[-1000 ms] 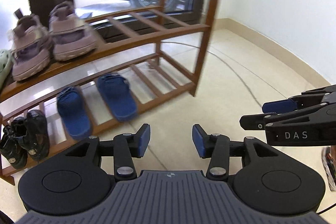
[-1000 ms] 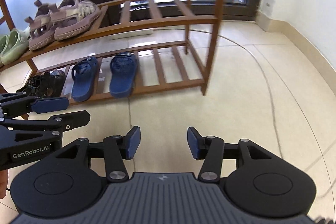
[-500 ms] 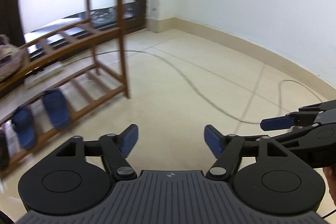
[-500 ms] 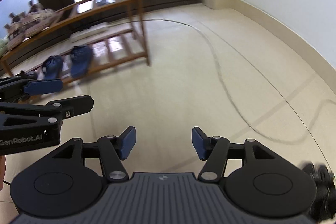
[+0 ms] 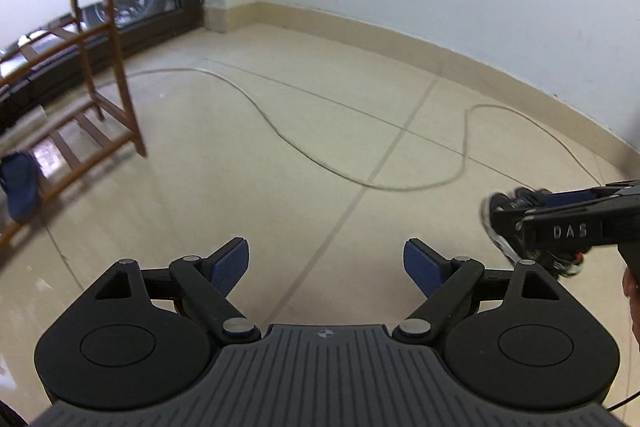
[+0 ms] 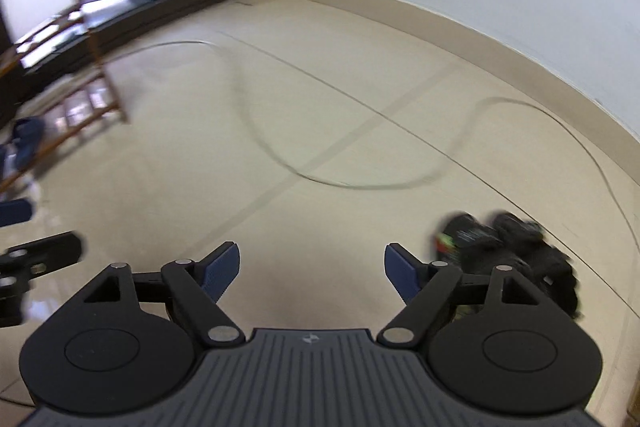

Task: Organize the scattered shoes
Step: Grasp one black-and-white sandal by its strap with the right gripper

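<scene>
Left wrist view: the left hand-held gripper has its two blue-padded jaws spread wide, having just been opening, with only bare cream tiled floor between them. One thin grey cable snakes across the tiles. At the left edge stands one brown wooden slatted shoe rack, with one blue slipper showing on its lowest shelf. At the right edge the right hand-held gripper reaches in, its side lettered "DAS"; behind it on the floor lies a black sneaker with a white sole, partly hidden, so how many shoes lie there cannot be told from here.

Right wrist view: the right hand-held gripper is also wide apart, jaws just opened further, nothing between them. Two black shoes, blurred, lie side by side on the floor just right of its right jaw, not touching the pads. The rack and one blue slipper sit far left, and the left hand-held gripper's fingers show at the left edge.
</scene>
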`<state>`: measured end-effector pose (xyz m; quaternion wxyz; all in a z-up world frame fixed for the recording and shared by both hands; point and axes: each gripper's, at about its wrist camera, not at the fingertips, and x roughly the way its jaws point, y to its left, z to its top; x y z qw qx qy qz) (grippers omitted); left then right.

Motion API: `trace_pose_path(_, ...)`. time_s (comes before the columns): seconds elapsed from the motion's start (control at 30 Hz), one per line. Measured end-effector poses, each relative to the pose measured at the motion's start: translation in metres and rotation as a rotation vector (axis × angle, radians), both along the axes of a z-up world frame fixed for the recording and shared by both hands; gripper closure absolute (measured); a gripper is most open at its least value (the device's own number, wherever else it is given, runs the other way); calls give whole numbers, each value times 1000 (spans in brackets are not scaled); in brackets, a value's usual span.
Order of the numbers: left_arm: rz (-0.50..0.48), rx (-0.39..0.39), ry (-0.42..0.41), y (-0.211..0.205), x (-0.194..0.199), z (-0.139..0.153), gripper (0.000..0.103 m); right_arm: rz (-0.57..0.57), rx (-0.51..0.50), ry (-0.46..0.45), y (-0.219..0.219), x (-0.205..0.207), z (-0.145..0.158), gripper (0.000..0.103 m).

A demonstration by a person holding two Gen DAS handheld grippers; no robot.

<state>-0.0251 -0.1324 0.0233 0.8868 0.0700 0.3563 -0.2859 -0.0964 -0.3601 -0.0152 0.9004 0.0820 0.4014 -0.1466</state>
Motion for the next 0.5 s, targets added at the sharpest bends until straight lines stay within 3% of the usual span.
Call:
trace_pose_path(0.33, -23, 30, 51, -9, -11, -26, 16, -203, -2, 86, -91, -24, -76, 18)
trace_pose_path(0.5, -40, 46, 57, -12, -15, -36, 16, -237, 31, 118, -116, -15, -110, 27)
